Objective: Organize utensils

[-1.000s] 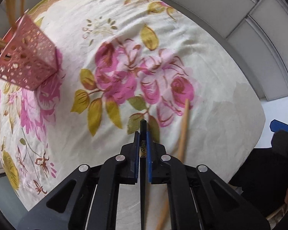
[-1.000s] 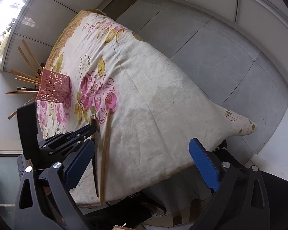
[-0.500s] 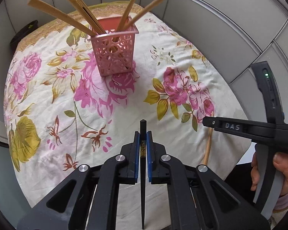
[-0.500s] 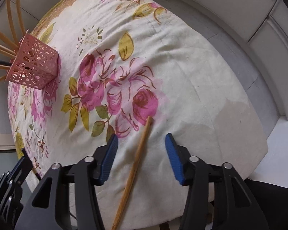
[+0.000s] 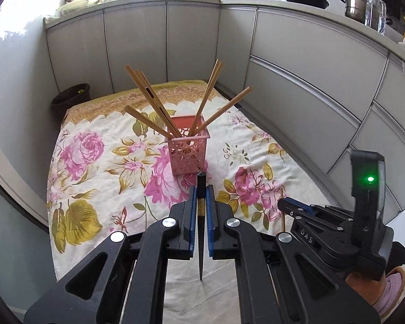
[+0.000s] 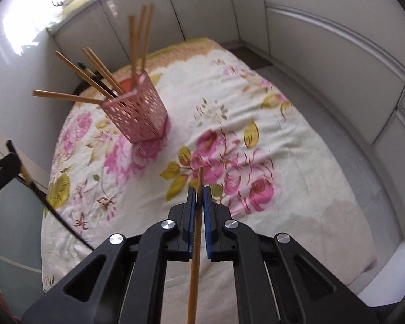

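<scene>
A flowery cloth covers the surface. On it stands a pink basket full of holes. Many wooden chopsticks lean out of it, plus a black one. The left gripper has its fingers clamped on a black chopstick. The right gripper has its fingers clamped on a wooden chopstick.

One pink holder, seven wooden chopsticks and one black chopstick inside. Two grippers: left gripper with one held black chopstick, right gripper with one held wooden chopstick. One floral cloth.
</scene>
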`<state>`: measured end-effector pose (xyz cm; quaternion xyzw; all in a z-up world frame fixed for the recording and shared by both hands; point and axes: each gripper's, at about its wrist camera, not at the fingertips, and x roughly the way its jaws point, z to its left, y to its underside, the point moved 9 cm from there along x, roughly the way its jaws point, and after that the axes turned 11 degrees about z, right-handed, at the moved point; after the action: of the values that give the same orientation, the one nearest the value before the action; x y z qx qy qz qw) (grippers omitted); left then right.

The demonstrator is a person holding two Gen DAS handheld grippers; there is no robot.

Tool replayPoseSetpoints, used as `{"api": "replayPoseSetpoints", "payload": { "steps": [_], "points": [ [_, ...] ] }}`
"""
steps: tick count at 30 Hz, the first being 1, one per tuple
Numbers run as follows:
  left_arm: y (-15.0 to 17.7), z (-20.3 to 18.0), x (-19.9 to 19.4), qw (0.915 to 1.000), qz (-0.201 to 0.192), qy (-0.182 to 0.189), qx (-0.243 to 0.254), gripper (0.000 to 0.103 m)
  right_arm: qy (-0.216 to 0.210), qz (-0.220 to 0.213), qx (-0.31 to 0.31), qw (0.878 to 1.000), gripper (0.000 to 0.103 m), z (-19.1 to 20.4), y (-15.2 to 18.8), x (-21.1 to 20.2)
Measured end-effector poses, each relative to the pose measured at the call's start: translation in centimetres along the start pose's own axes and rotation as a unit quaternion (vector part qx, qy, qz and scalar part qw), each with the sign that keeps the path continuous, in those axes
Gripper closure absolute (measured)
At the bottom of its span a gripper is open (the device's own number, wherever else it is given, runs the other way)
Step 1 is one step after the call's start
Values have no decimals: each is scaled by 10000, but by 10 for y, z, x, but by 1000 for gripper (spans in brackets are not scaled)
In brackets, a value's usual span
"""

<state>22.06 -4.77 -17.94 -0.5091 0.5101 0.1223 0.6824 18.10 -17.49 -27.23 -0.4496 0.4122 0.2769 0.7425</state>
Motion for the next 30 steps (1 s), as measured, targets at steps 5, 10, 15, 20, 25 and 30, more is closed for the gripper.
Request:
{"api": "replayPoseSetpoints", "payload": {
  "steps": [5,10,15,20,25,30],
  "points": [
    [-1,-6,-24,9996,-236,119,-61,97,-246,-796,-556,9950,97,29,-18,-60],
    [-13,-11,-48,9987,-426,259,-59,97,-454,-1123,-723,9900,98,43,-28,-102],
    [-37,-14,-76,9973,-707,206,18,97,-634,-1345,-810,9856,98,55,-43,-134],
    [-71,-11,-98,9952,-966,164,-33,97,-809,-1577,-892,9801,98,72,-73,-163],
    [-107,-4,-110,9930,-1173,40,-103,97,-954,-1843,-982,9733,97,92,-106,-193],
    [-137,4,-111,9908,-1338,-22,-220,97,-1030,-2127,-1029,9662,97,105,-134,-214]
  ]
}}
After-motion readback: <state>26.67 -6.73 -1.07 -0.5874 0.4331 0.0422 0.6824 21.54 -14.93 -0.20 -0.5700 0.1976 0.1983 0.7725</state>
